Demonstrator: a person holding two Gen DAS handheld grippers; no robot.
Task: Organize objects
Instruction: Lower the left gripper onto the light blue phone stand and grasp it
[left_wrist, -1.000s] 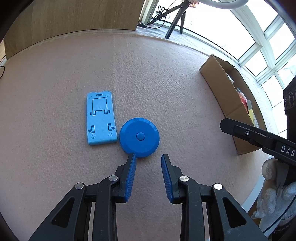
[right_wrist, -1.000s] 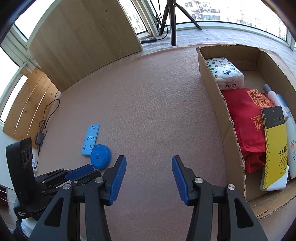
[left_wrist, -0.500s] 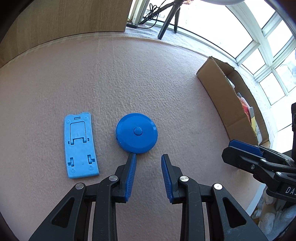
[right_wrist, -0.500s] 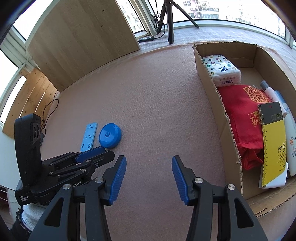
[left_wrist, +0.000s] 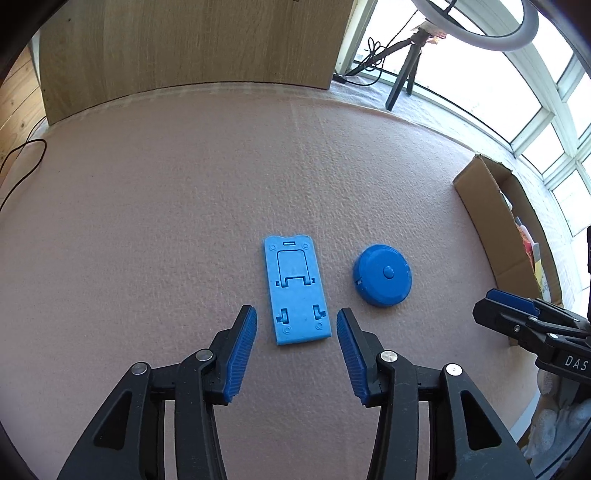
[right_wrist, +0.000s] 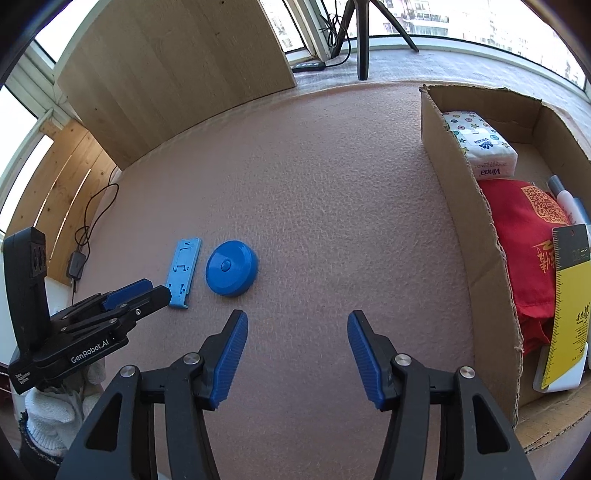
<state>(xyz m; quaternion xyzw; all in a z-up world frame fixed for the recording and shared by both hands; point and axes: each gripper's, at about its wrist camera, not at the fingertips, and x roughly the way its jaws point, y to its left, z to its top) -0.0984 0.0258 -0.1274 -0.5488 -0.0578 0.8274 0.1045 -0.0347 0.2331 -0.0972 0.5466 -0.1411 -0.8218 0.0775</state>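
Black hand-held gripper (right_wrist: 297, 349), blue ribbed pads (right_wrist: 227, 354).

On the worktop (left_wrist: 184, 206) the flat phone stand (left_wrist: 295, 291) lies at 12 o'clock, just ahead of the left tool (left_wrist: 295, 332), with the round tape measure (left_wrist: 382, 275) just beside it at 3 o'clock, apart. The cardboard box (right_wrist: 465, 206) sits at 2 o'clock from the right tool (right_wrist: 297, 334); inside lie a tissue pack (right_wrist: 480, 144) at the far end, a cloth bag (right_wrist: 524, 251) nearer and a carded ruler (right_wrist: 569, 302) on it.
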